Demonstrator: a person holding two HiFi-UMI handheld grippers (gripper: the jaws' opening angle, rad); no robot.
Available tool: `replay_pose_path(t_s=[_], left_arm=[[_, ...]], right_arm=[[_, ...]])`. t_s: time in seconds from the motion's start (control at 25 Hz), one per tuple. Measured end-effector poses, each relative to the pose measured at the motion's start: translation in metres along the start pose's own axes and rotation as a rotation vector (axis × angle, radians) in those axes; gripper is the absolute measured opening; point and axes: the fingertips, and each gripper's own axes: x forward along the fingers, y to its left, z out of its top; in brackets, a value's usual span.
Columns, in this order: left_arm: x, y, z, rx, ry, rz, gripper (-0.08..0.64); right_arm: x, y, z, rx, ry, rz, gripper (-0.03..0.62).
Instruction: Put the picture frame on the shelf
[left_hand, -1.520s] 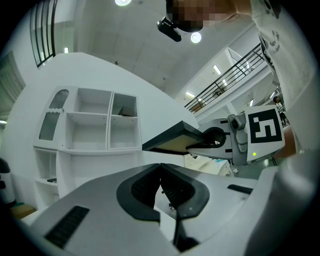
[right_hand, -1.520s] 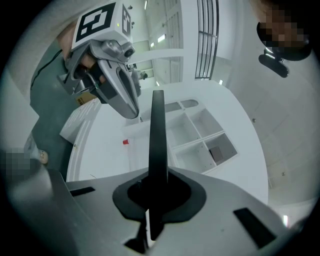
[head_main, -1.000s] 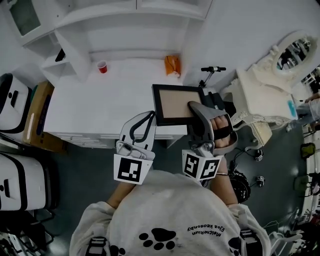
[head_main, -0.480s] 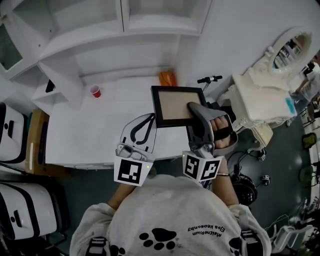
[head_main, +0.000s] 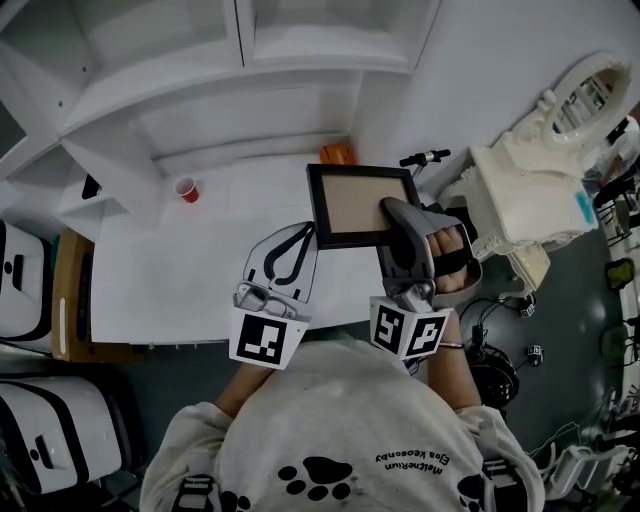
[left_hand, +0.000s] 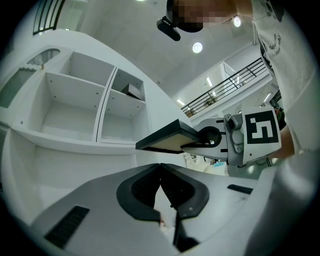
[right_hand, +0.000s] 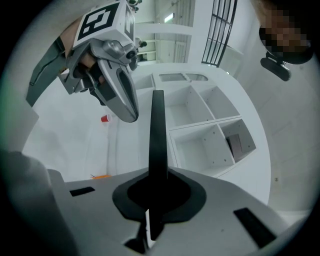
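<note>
- Overhead, in the head view, the right tool (head_main: 398, 212) grips the picture frame (head_main: 350, 205) by its right side, held flat over the right end of the white tabletop (head_main: 170, 270).
- Left gripper view: the left tool (left_hand: 160, 167) is pinched together, empty.
- Right gripper view: the frame's edge stands between the jaws, with the shelf (right_hand: 205, 132) beyond.

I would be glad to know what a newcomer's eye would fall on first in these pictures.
The dark picture frame with its tan panel stands out, clamped by its edge in the right gripper above the right part of the white table. To its left, the left gripper is shut on nothing. A small red cup stands alone at the table's rear left, in front of the white shelf.
</note>
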Motion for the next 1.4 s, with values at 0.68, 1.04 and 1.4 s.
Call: replay_pose_path(t_s=[0.68,1.04,1.4], left_arm=[[0.045,0.029,0.021,0.005,-0.011,0.048,0.020],[0.063,0.042,0.031,0.040,-0.020,0.065,0.020],[0.081,0.051,0.041,0.078,-0.028,0.056,0.020]], right_arm=[[0.052,-0.041,-0.003,-0.045,-0.075,-0.022,0.038],[0.074,-0.061,-0.002,-0.072,-0.108,-0.061,0.038],[0.093,-0.082,-0.007,-0.108,-0.105,-0.085,0.038]])
